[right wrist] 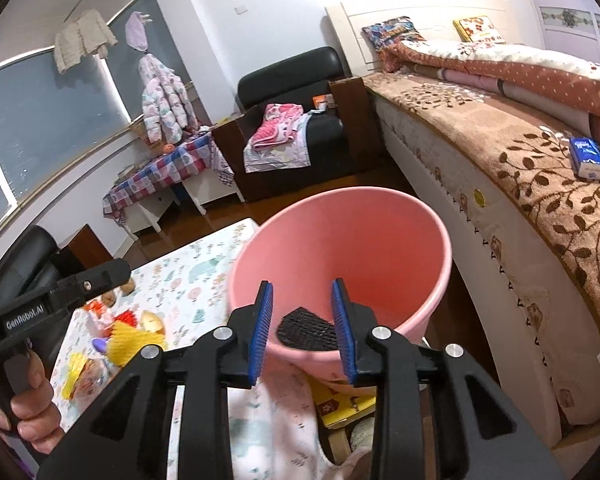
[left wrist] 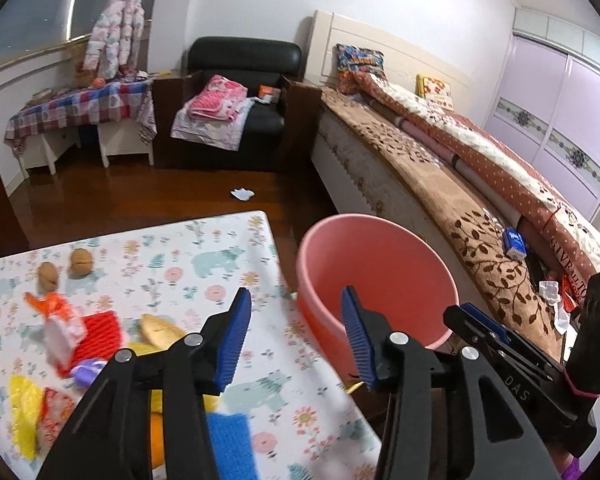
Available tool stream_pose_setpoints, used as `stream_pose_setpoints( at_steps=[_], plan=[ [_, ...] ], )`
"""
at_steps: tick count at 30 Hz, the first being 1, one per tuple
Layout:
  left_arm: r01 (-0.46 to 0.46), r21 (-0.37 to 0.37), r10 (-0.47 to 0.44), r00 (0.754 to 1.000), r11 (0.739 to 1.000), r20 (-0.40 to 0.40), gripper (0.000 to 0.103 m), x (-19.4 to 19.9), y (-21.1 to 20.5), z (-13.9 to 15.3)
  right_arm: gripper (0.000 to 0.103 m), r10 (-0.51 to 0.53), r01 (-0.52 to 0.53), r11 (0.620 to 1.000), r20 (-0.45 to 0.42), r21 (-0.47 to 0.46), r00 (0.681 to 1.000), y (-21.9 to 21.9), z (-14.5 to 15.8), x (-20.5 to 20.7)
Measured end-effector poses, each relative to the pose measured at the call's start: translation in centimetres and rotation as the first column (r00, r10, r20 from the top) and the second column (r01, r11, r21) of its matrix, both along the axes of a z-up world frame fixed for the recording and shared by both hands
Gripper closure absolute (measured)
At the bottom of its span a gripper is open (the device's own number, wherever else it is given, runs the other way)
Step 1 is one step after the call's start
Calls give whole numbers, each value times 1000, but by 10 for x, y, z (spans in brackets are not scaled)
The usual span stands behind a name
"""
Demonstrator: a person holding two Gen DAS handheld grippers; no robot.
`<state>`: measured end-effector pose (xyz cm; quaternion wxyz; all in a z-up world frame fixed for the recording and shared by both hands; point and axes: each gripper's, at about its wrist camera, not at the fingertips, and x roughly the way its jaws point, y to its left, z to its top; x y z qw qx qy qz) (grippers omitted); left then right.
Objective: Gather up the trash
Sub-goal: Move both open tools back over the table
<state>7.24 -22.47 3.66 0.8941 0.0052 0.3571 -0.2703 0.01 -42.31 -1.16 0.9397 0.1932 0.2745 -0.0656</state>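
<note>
Both grippers, left [left wrist: 296, 316] and right [right wrist: 302, 308], jaws wide, hold nothing.

"GenRobot.AI" in white on the black left gripper body [right wrist: 24, 318], seen from the right wrist. "DAS" on the black arm of the right gripper [left wrist: 516, 384]. "GIVE ALL TO..." partly readable on the quilt edge [left wrist: 564, 256], just behind the blue box [left wrist: 515, 243] on the bed.

White walls, dark wood floor [left wrist: 148, 200], black armchair [left wrist: 244, 100], bed [left wrist: 440, 152] along right wall
</note>
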Motion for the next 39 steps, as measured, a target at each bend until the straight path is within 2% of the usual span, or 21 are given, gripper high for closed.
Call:
stream_pose_setpoints(
  at_steps=[8, 16, 18, 20, 23, 31, 39],
  plan=[
    [-100, -7, 100, 994, 995, 39, 53, -14, 63, 18, 72, 81, -81, 997, -2, 3, 997, 38, 4, -10],
    [-259, 12, 258, 963, 966, 78, 50, -36, 153, 29, 72, 187, -187, 982, -4, -10, 982, 79, 7, -17],
    [-299, 19, 296, 952, 954, 82, 50, -44, 175, 29, 70, 211, -211, 977, -3, -14, 978, 87, 8, -19],
    [-335, 25, 332, 940, 942, 79, 49, -51, 195, 26, 62, 232, -232, 973, -2, -17, 973, 96, 8, -22],
    [-380, 38, 377, 924, 924, 60, 48, -62, 224, 18, 61, 257, -257, 966, -15, -21, 966, 105, 5, -25],
    [-435, 92, 437, 899, 895, 4, 48, -68, 258, -19, 61, 302, -305, 952, -75, -36, 950, 125, -3, -17],
    [-402, 162, 416, 907, 901, -68, 48, -41, 256, -62, 61, 351, -354, 935, -102, -12, 931, 132, -14, 3]
  ],
)
